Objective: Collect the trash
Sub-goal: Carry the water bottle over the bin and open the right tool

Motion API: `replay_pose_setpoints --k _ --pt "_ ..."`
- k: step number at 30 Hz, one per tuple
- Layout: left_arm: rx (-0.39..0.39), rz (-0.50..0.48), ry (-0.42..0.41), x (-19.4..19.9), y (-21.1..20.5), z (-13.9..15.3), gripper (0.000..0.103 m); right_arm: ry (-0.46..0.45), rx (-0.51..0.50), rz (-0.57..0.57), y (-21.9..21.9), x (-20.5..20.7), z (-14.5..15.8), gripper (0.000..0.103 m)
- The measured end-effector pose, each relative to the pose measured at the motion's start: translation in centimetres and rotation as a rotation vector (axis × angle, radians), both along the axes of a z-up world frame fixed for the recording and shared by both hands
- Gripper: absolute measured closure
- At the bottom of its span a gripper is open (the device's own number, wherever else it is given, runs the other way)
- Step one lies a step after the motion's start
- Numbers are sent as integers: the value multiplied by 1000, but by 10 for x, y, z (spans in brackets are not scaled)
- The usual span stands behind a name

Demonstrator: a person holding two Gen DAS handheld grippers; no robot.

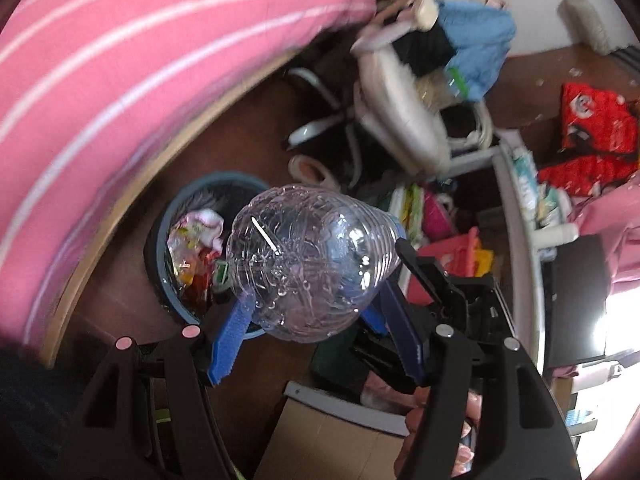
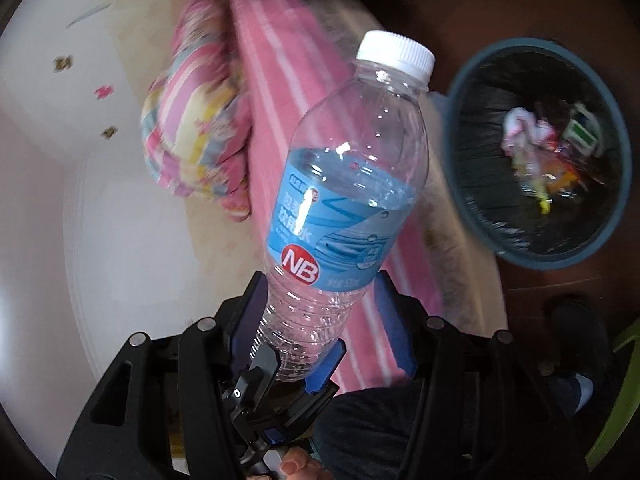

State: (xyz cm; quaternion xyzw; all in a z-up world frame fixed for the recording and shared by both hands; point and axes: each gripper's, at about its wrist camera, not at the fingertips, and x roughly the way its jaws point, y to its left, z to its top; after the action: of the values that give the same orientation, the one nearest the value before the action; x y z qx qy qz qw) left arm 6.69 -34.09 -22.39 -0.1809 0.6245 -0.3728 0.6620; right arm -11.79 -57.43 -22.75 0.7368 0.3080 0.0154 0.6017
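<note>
An empty clear plastic bottle (image 1: 308,264) with a white cap (image 2: 396,55) and a blue NB label (image 2: 340,232) hangs in the air. Both grippers seem to hold it. In the left wrist view my left gripper (image 1: 316,320) grips its ribbed body, base toward the camera, and my right gripper's black jaw (image 1: 432,276) reaches in from the right. In the right wrist view my right gripper (image 2: 316,320) is shut on its lower part, and a second gripper (image 2: 280,364) clamps its base. The blue trash bin (image 1: 192,256) stands on the floor beyond it; it also shows at right in the right wrist view (image 2: 536,152), with wrappers inside.
A bed with a pink striped cover (image 1: 120,80) runs along the left. A white chair (image 1: 400,112) piled with clothes, red bags (image 1: 592,136) and clutter stand at the right. A cardboard box (image 1: 328,440) lies below. A folded quilt (image 2: 196,132) lies on the bed.
</note>
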Motion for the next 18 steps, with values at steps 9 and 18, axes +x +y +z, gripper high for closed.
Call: replay_pose_setpoints --k 9,18 --pt "103 -5 38 10 -13 -41 23 136 -17 -25 -19 -20 -39 18" --pt "81 32 -5 11 5 -23 22 87 -90 25 -5 -13 -18 18"
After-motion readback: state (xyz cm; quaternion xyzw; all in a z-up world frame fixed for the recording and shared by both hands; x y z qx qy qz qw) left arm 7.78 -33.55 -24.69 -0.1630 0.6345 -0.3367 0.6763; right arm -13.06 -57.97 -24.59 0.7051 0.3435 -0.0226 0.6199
